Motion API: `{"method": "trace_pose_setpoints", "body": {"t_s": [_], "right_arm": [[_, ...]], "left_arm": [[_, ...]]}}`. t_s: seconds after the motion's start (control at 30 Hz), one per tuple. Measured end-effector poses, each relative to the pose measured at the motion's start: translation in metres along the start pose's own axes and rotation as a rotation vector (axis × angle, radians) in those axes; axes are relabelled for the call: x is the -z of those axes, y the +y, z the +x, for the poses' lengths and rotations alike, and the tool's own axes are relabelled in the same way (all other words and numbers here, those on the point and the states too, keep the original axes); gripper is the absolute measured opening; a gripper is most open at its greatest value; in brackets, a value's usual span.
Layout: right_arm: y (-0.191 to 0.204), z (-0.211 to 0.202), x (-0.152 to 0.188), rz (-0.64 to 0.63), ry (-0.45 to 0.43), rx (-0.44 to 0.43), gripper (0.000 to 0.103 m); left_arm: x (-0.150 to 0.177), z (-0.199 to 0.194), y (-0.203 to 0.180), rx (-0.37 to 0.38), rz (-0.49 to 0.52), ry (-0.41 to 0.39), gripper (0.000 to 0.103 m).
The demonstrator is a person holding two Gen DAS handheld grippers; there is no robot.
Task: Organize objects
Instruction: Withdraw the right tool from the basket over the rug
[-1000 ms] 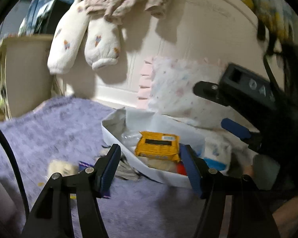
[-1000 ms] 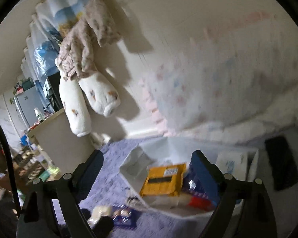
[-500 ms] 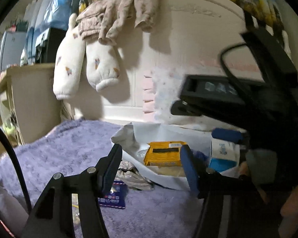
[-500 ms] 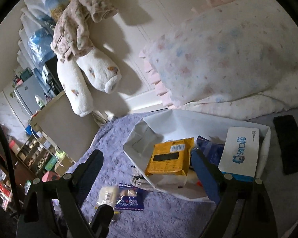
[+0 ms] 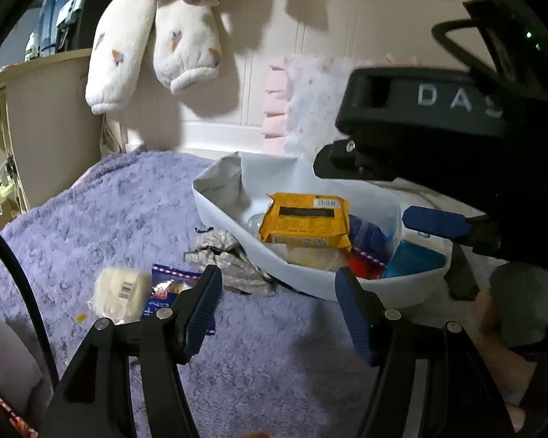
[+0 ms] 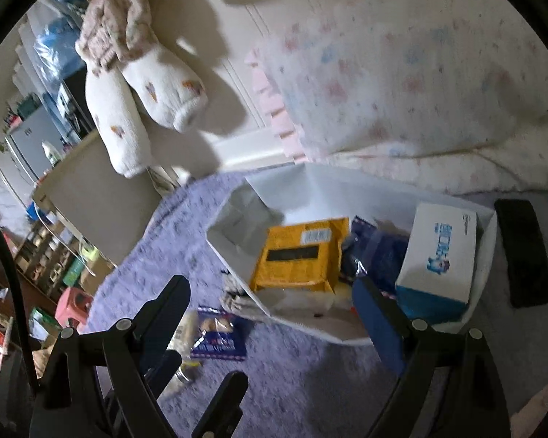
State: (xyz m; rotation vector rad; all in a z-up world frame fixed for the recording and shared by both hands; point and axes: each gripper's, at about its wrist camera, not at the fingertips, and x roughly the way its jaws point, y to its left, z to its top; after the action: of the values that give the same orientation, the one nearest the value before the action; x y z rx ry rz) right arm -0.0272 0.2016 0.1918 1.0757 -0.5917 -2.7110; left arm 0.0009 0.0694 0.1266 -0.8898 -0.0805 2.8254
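Note:
A white bin [image 5: 237,235] [image 6: 233,262] sits on the purple blanket. It holds a yellow packet [image 5: 305,222] [image 6: 296,255], a dark blue bag [image 6: 380,252] and a white and blue box [image 6: 438,255] [image 5: 413,259]. Left of the bin lie a crumpled cloth [image 5: 226,259], a blue snack packet [image 5: 164,284] [image 6: 219,335] and a cream packet [image 5: 118,292]. My left gripper [image 5: 277,310] hangs open and empty over the blanket just before the bin. My right gripper [image 6: 274,314] is open wide and empty, in front of the bin; one of its blue fingers [image 5: 434,219] shows above the bin's right end.
A spotted pillow [image 6: 402,73] leans on the headboard behind the bin. Fleecy socks [image 5: 146,43] hang above. A flat black object [image 6: 522,252] lies right of the bin. A beige cabinet [image 5: 47,120] stands left of the bed. The purple blanket [image 5: 109,211] spreads to the left.
Both grippers have tipped downward, so the bin and loose packets sit higher and nearer in view. The right gripper has shifted across the left view. No object has moved.

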Motion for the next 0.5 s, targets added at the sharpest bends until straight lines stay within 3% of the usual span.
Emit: {"method": "trace_pose_setpoints", "body": {"t_s": [0.2,0.5], "right_arm": [[0.0,-0.001,0.002,0.004,0.025,0.059,0.092],[0.002,-0.005,0.001,-0.023,0.145,0.128,0.091]], "left_arm": [[0.0,0.0,0.007,-0.004,-0.039,0.014,0.064],[-0.001,0.01,0.025,-0.035,-0.108,0.064,0.064]]}}
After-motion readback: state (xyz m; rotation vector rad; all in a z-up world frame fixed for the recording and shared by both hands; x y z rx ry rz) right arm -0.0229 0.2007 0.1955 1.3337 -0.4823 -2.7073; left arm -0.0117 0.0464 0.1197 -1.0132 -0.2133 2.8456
